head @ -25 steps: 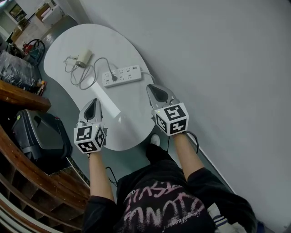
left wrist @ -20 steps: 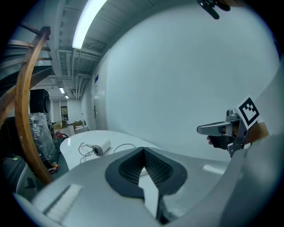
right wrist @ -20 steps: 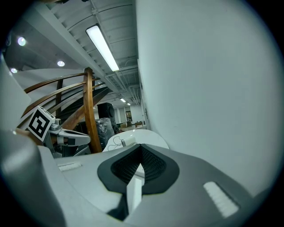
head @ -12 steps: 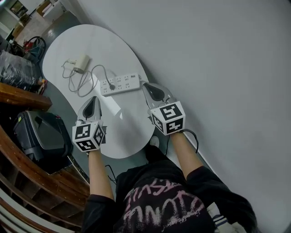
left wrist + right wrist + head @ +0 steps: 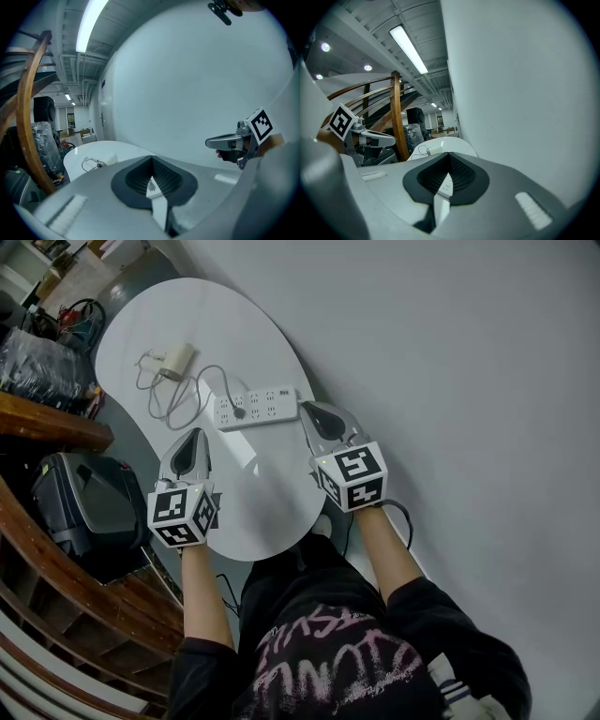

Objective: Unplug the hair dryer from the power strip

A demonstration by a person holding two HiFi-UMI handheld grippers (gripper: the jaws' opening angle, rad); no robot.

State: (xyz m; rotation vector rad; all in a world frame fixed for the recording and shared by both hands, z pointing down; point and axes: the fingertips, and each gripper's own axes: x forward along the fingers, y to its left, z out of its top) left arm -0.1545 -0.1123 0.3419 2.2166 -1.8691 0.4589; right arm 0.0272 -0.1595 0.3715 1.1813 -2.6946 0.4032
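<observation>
- The person held a two-jaw gripper in each hand, with both arms stretched forward from the body and well apart.
- The left gripper pointed forward and slightly downward. Its jaws were closed together with nothing between them.
- The right gripper pointed the same way and reached a little farther ahead than the left. Its jaws were also pressed together and empty.
- The left marker cube and the right marker cube sat at the rear of the grippers, covering the hands.
- The left forearm and the right forearm were bare and nearly straight, with dark short sleeves above the elbows.
</observation>
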